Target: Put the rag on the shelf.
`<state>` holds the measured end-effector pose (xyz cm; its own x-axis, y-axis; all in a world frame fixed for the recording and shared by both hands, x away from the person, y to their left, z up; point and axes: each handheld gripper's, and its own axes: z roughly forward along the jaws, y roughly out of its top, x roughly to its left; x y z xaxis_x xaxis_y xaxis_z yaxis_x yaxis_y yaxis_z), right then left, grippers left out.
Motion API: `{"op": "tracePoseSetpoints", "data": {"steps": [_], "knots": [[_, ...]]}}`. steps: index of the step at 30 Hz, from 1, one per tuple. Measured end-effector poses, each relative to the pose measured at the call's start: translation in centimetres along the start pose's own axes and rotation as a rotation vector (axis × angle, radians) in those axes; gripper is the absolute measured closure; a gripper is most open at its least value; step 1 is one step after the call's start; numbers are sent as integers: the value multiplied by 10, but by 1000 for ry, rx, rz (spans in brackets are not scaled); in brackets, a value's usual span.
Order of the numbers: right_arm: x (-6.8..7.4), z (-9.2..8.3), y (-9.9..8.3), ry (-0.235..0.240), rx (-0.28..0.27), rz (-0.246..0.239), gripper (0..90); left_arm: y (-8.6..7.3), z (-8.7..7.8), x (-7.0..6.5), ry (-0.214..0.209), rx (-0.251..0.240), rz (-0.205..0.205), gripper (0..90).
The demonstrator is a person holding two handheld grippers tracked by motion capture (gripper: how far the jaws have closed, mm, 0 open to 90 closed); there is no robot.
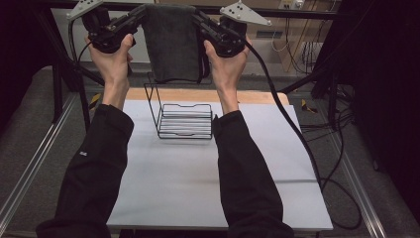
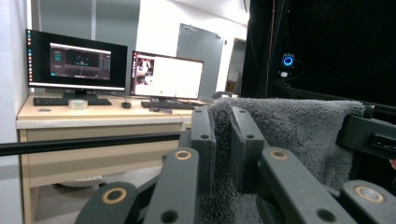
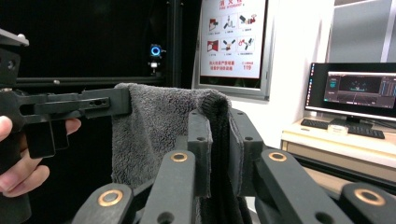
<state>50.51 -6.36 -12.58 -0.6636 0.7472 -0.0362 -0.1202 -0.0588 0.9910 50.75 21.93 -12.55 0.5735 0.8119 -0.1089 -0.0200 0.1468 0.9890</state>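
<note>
A dark grey terry towel [image 1: 172,42] hangs spread between both tools, high above the far edge of the worktop [image 1: 198,178]. The left tool [image 1: 140,14] pinches the towel's upper left corner, its jaws nearly closed with the pile squeezed between them; the right tool [image 1: 198,17] clamps the upper right corner likewise. Below the towel stands a black wire rack [image 1: 184,120] on the worktop. In the right gripper view, a wall poster [image 3: 232,38] carries red pictograms and the number 119.
</note>
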Motion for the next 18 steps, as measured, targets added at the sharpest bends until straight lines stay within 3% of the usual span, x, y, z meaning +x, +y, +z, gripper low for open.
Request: {"op": "tracePoseSetpoints", "data": {"steps": [5, 18], "knots": [[-1, 1, -12, 3, 25, -3, 812, -9, 2, 5, -5, 11, -6, 813], [-6, -2, -34, 7, 69, 31, 812, -29, -3, 5, -24, 66, 38, 813]]}}
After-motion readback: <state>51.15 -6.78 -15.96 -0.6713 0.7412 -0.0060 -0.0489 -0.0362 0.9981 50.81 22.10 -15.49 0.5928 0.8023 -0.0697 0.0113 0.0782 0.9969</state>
